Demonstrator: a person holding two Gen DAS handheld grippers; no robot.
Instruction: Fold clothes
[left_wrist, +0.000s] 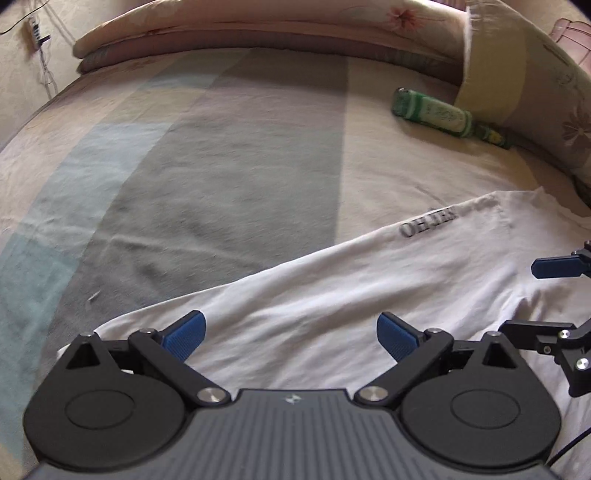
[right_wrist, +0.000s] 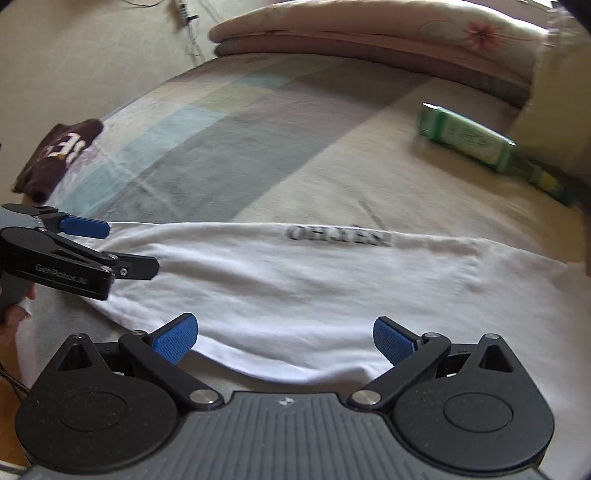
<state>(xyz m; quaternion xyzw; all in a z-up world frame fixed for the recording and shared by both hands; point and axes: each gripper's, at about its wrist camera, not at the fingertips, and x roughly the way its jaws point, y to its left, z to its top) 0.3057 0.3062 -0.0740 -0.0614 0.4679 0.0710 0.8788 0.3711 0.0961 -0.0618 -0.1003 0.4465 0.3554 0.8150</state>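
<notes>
White shirt lies across the bed, long axis left to right, just ahead of you.
Left gripper and right gripper both hover with fingers spread wide and empty, the right at the shirt's near hem.

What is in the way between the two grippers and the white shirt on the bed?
Nothing visible. Both the left gripper and right gripper hang open right over the white shirt. The green bottle lies far off by the pillows.

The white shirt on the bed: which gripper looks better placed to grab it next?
Probably the right gripper: its open jaws straddle the white shirt's near hem. The left gripper, also open, hovers over flat cloth.
</notes>
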